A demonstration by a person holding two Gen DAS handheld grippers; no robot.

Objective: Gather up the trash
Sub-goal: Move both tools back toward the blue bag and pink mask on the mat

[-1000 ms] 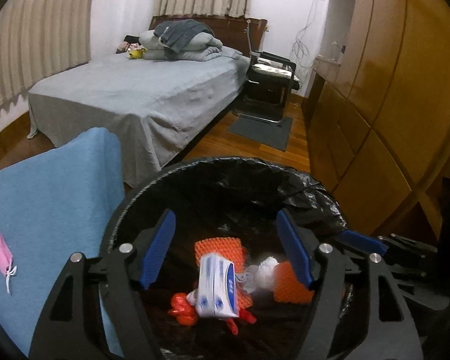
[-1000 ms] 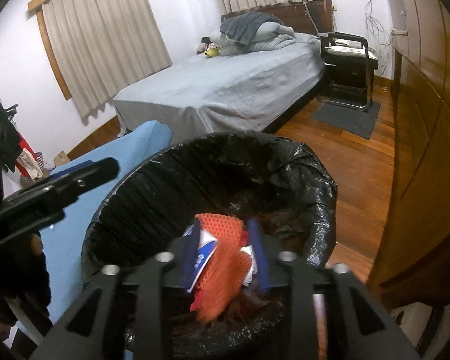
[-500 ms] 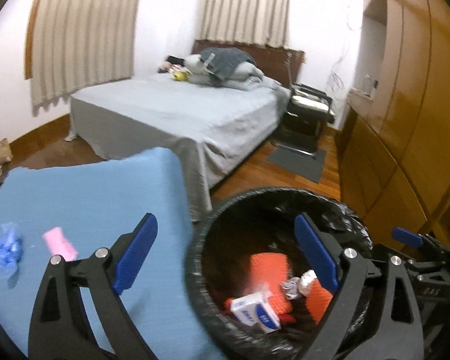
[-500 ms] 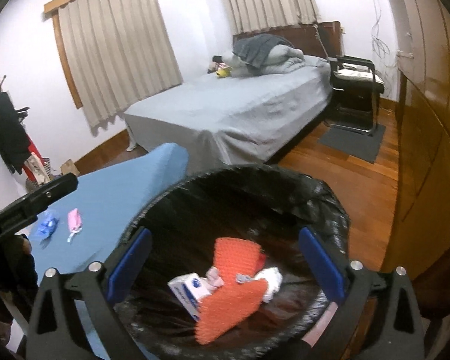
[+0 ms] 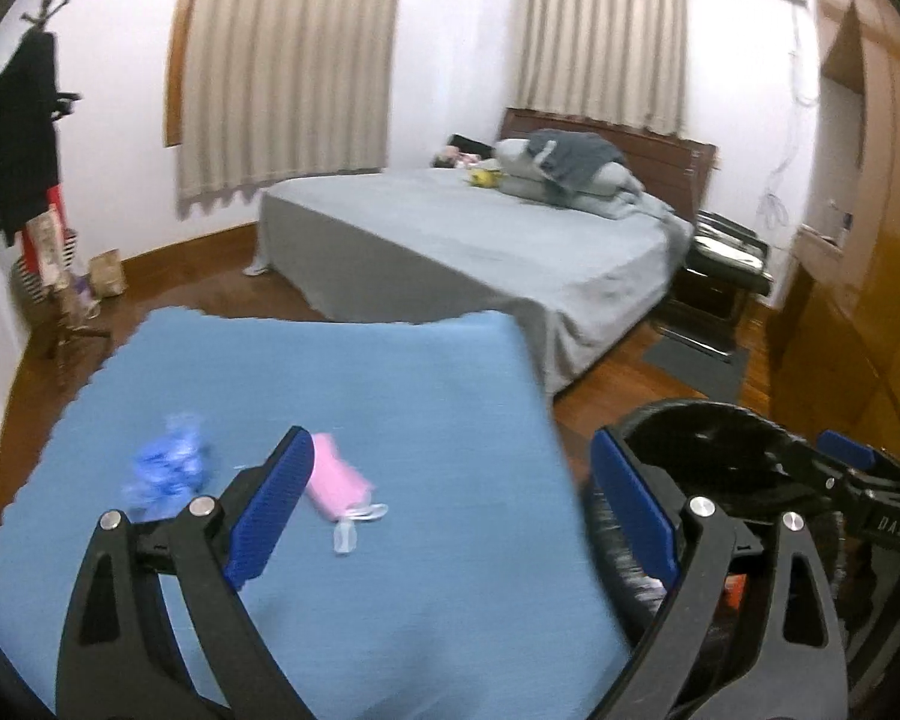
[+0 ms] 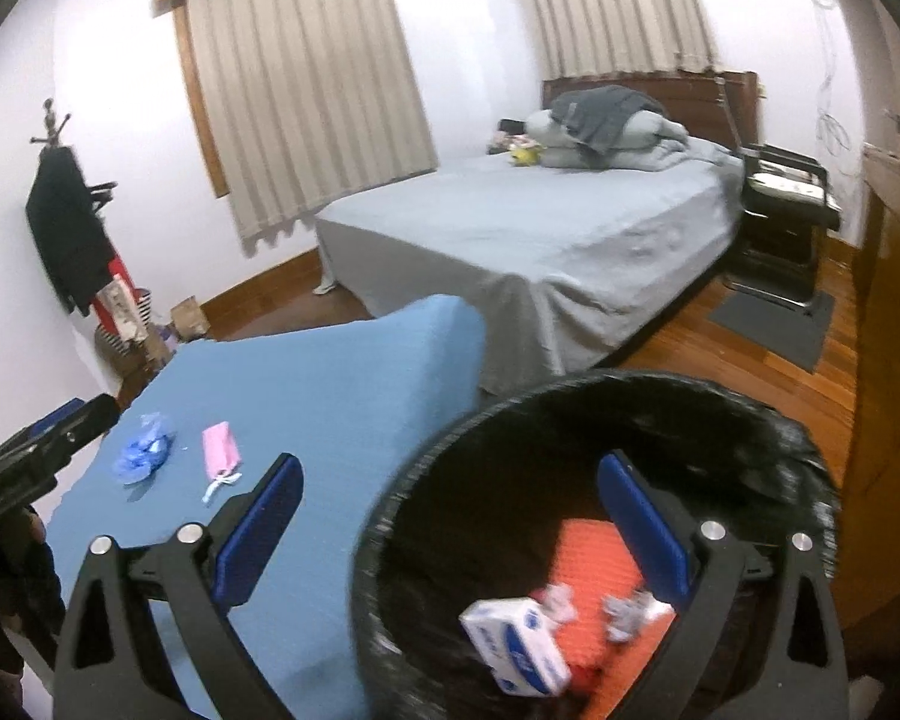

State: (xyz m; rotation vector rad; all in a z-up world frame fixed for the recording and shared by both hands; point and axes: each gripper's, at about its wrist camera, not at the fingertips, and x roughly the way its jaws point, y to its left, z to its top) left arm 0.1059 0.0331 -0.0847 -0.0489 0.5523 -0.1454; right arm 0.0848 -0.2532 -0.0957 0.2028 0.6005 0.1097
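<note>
A blue-covered table holds a crumpled blue wrapper and a pink packet with a white tag. My left gripper is open and empty above the table, just right of the pink packet. A bin with a black liner stands at the table's right. Inside lie an orange net, a white and blue box and crumpled scraps. My right gripper is open and empty over the bin's left rim. The wrapper and packet also show in the right wrist view.
A bed with grey sheets lies beyond the table. A black chair stands by the bed. Wooden wardrobes line the right wall. A coat stand is at the far left. The floor is wood.
The right gripper opened and dropped the orange net into the bin. Both grippers swung left, from over the bin toward the blue table; the wrapper and packet came into view.
</note>
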